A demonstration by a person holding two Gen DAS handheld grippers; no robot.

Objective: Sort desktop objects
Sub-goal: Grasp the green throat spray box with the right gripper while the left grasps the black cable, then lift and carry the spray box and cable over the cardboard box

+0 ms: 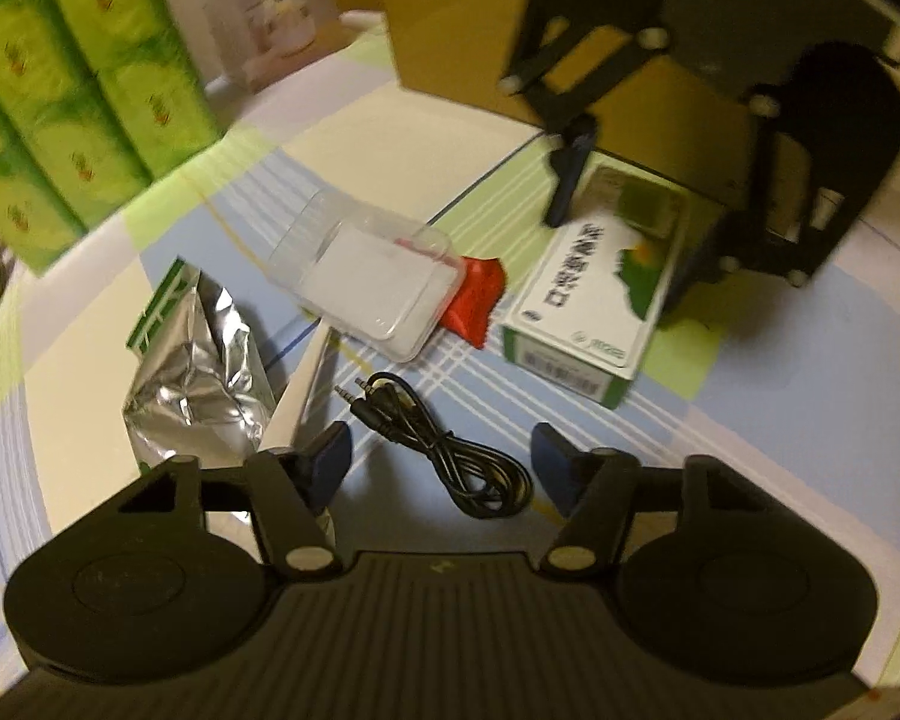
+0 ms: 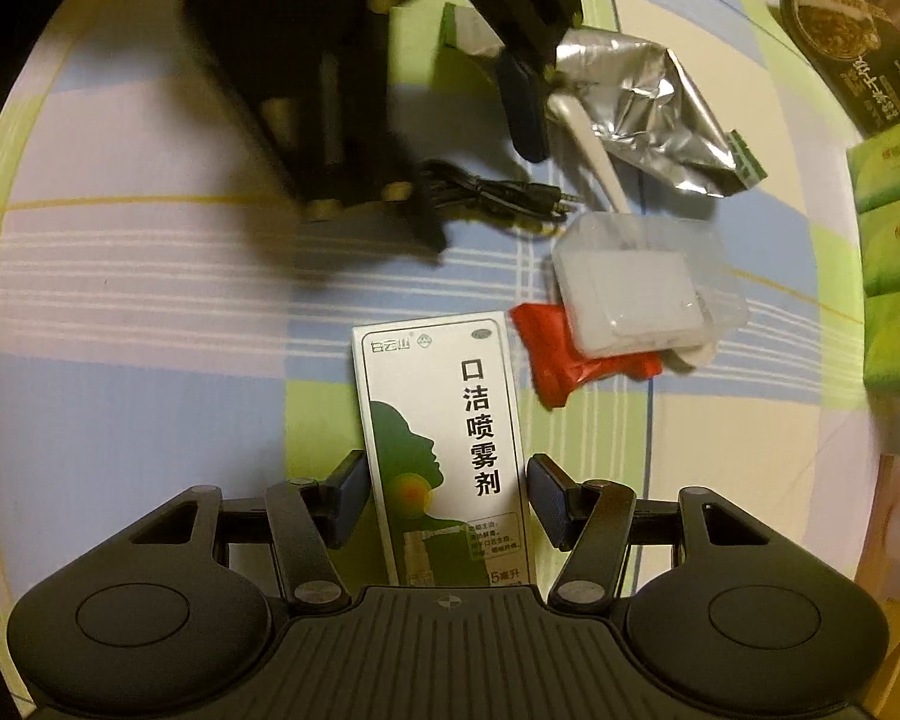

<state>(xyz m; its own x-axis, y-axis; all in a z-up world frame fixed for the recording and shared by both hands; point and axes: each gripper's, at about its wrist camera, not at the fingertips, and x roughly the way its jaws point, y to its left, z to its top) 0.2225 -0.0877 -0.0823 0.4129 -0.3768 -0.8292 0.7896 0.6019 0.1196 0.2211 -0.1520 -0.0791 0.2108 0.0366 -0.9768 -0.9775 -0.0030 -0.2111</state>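
My right gripper [image 2: 447, 501] clamps the white-green cardboard box [image 2: 444, 444]; left gripper [image 1: 441, 462] gapes above the coiled black cable [image 1: 450, 450], seemingly, on the pastel plaid counter [image 2: 150, 312].

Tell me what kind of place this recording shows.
Probably a home tabletop used as a desk: a checked blue-and-green tablecloth, stacked green tissue packs at its edge, cardboard boxes, and household clutter such as a throat-spray box and an audio cable.

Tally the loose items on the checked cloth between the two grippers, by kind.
Boxes: 1, green-and-white spray box
Cables: 1, black audio cable
Foil pouches: 1, silver pouch
Clear plastic cases: 1, clear case
Red wrappers: 1, red wrapper
White sticks: 1, white stick
Total: 6
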